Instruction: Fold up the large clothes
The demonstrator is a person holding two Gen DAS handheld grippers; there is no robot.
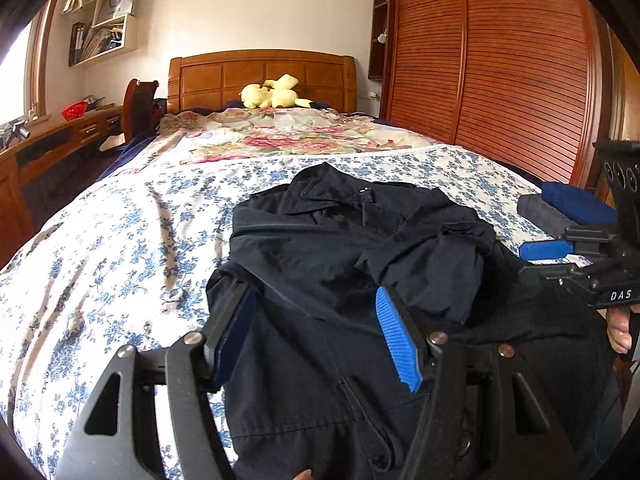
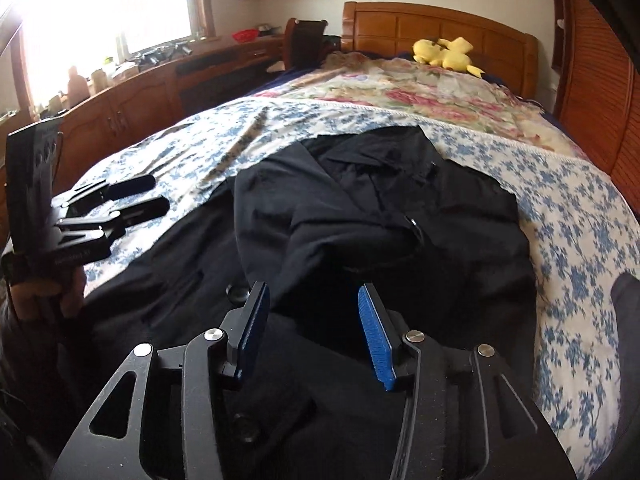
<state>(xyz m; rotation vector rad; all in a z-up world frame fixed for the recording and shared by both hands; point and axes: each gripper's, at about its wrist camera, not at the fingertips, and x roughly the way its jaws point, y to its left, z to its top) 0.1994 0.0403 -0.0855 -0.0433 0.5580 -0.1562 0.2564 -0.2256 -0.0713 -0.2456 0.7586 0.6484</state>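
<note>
Left wrist view: the left gripper (image 1: pixel 316 312) hovers above a dark coat (image 1: pixel 328 248) spread on the bed (image 1: pixel 120 240) with its blue-and-white floral sheet — fingers (image 1: pixel 398 336) apart, nothing between them; a yellow plush toy (image 1: pixel 274 94) lies beyond the coat, by the headboard. Right wrist view: the right gripper (image 2: pixel 312 312) hangs over the coat's near part — fingers parted, gripping nothing.

Open blue-flowered sheet (image 1: pixel 132 240) is lying free left of the dark garment (image 1: pixel 320 248); folded blue clothes (image 1: pixel 568 208) are crowding the right edge, wardrobe doors (image 1: pixel 500 72) standing close behind.
</note>
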